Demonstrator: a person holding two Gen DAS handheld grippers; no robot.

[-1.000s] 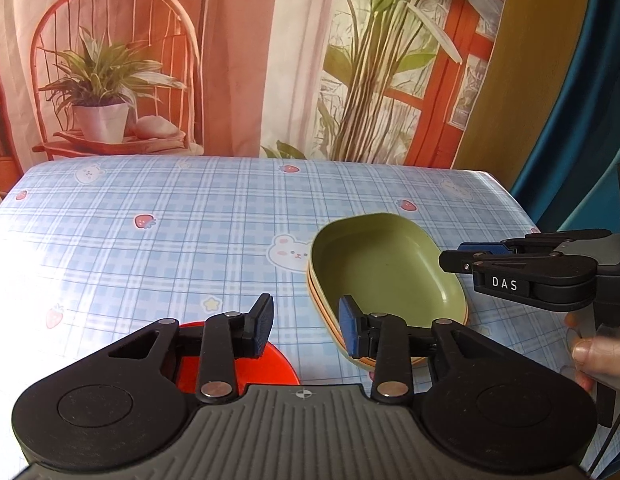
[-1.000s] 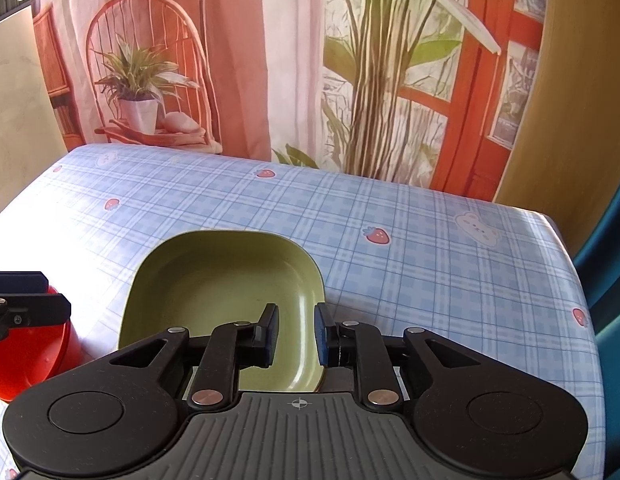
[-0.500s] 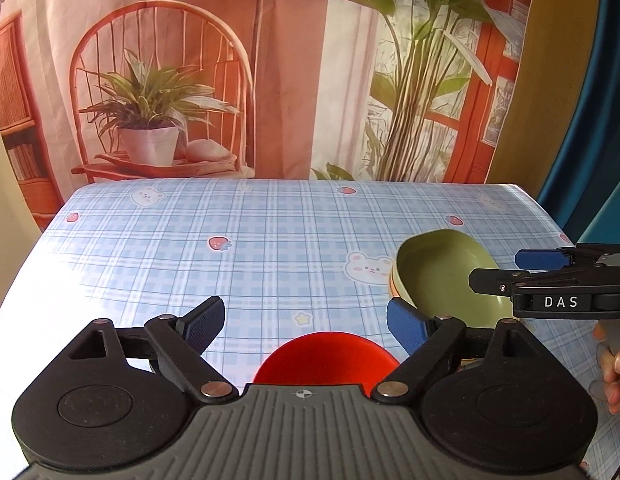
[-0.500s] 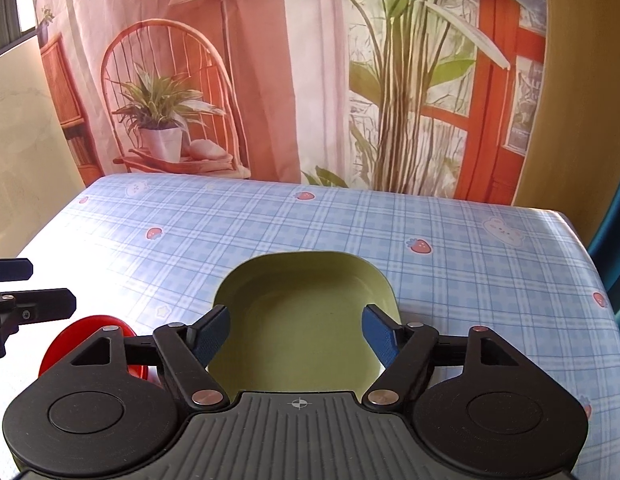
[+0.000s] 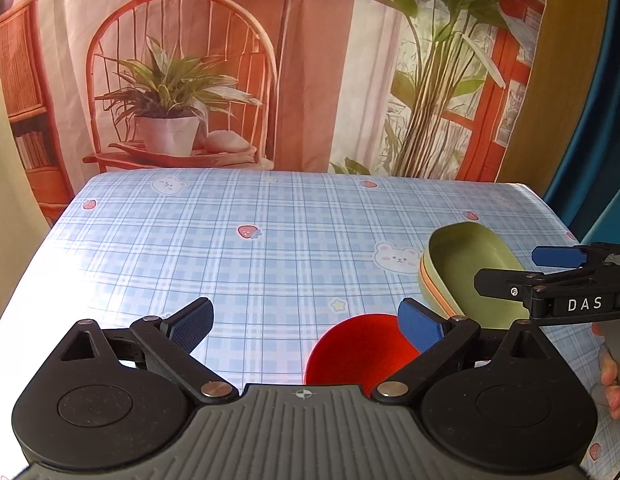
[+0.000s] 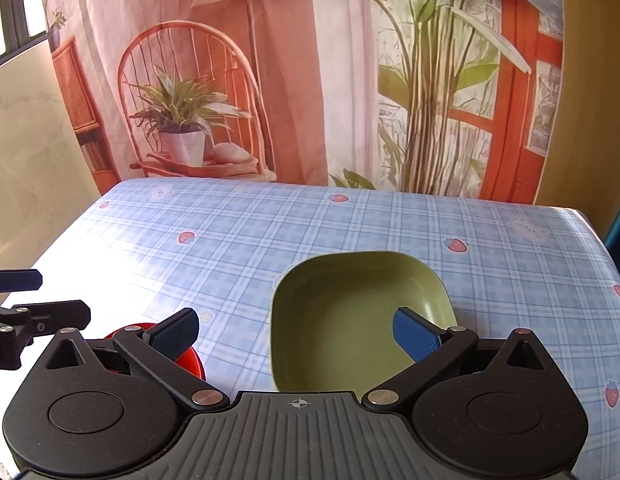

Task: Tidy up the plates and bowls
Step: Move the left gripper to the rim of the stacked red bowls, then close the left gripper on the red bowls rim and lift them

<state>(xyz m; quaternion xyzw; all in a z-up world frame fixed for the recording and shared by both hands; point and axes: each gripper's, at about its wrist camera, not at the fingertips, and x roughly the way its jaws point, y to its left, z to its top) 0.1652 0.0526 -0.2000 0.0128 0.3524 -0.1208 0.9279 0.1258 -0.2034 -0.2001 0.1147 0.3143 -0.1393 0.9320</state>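
Both grippers, left (image 5: pixel 304 320) and right (image 6: pixel 296 330), have just been opened, fingers spread on nothing, the green plates (image 6: pixel 358 308) stacked on the worktop (image 5: pixel 230 240); the red bowl (image 5: pixel 358 348) is judged next.

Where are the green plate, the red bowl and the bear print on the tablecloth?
green plate (image 6: pixel 350 312): right wrist view, on its inner floor.
red bowl (image 5: pixel 358 352): left wrist view, on its inner surface.
bear print (image 5: pixel 397 257): left wrist view, on the bear's face, left of the plate stack.
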